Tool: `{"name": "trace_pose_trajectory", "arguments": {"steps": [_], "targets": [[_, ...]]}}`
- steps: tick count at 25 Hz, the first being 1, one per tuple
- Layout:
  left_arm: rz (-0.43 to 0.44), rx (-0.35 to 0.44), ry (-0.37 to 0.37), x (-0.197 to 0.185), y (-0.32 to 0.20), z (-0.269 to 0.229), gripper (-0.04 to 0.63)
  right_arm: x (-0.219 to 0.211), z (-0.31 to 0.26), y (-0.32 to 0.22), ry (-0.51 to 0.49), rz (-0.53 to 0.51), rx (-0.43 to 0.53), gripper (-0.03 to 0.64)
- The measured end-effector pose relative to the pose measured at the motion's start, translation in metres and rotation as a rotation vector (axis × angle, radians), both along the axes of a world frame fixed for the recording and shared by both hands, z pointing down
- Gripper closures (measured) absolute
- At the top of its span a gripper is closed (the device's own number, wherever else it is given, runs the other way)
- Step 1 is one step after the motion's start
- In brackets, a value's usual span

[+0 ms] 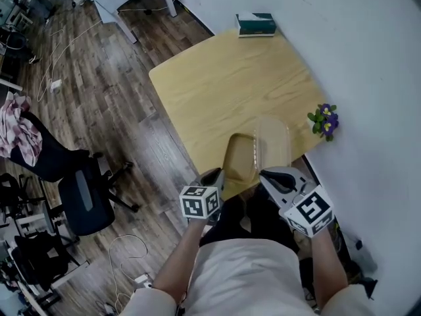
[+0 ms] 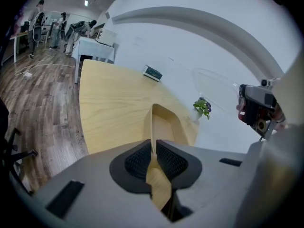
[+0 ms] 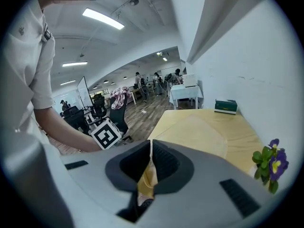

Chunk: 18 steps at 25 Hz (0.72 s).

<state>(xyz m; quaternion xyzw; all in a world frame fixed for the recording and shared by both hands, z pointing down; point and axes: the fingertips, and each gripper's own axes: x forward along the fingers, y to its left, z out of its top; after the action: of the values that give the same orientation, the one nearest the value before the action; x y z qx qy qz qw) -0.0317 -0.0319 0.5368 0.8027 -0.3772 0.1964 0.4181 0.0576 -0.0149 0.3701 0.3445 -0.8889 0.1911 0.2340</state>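
Observation:
A brown paper food tray [image 1: 240, 158] with a clear hinged lid [image 1: 273, 142] sits at the near edge of the light wooden table [image 1: 217, 84]. My left gripper [image 1: 216, 175] is shut on the tray's near left wall; in the left gripper view the thin brown wall [image 2: 153, 127] runs between the dark pads [image 2: 137, 158]. My right gripper [image 1: 266, 174] is shut on the near edge of the clear lid, which stands raised over the tray's right side. In the right gripper view the lid [image 3: 199, 132] spreads out ahead of the shut jaws.
A green tissue box [image 1: 256, 24] lies at the table's far corner. A small purple flower plant [image 1: 324, 120] stands by the white wall on the right. A black office chair [image 1: 79, 196] and cables are on the wood floor to the left.

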Motion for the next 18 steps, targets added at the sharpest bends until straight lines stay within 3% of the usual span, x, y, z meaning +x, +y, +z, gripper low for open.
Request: {"name": "trace_pose_trajectory", "arguments": {"steps": [9, 18], "targets": [[0.011, 0.025, -0.089, -0.005, 0.0, -0.001, 0.569, 0.01, -0.01, 0.008, -0.008, 0.02, 0.044, 0.595], [-0.057, 0.097, -0.148, -0.004, 0.006, -0.027, 0.568, 0.026, -0.028, 0.023, -0.052, -0.006, 0.089, 0.595]]}}
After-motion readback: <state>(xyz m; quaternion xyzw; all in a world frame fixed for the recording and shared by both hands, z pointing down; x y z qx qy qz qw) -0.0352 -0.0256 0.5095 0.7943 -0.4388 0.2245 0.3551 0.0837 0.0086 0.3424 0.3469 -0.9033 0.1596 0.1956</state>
